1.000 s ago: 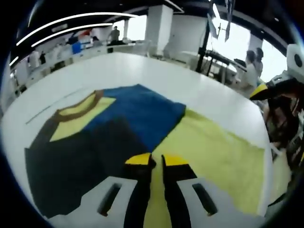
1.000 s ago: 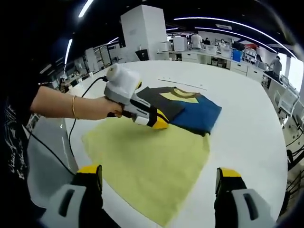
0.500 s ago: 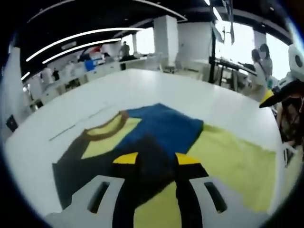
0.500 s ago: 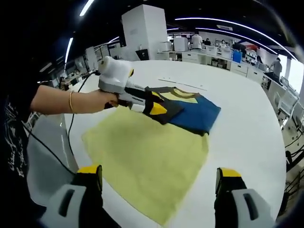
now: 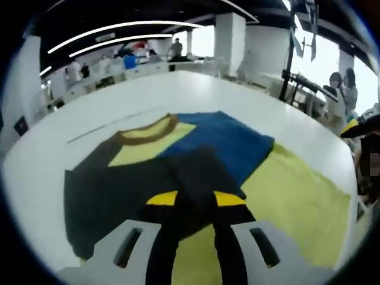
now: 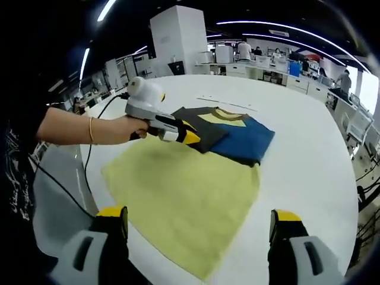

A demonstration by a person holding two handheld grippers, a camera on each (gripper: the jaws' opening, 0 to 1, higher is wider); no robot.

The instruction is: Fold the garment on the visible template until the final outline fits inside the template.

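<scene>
Garment first: the folded dark-grey, blue and yellow knitted top with a brown collar (image 6: pixel 228 132) lies on the round white table (image 6: pixel 309 148), its near part resting on one end of the pale yellow-green rectangular cloth template (image 6: pixel 184 199), its collar end running past the template onto the bare table. In the left gripper view the garment (image 5: pixel 172 160) sits directly ahead of the left gripper (image 5: pixel 187 199), whose yellow-tipped jaws stand a little apart over the dark near edge; nothing seems pinched between them. In the right gripper view the left gripper (image 6: pixel 189 138) hovers at that same edge, held by a hand (image 6: pixel 127 129). The right gripper (image 6: pixel 199 217) waits low over the template's near side with its jaws spread wide and nothing in them.

The step in hand looks like taking the dark near edge for another fold or a pull. To do it well, I would grip both layers close to a corner, keep the cloth low, and draw the collar end back over the template without dragging the template along.
</scene>
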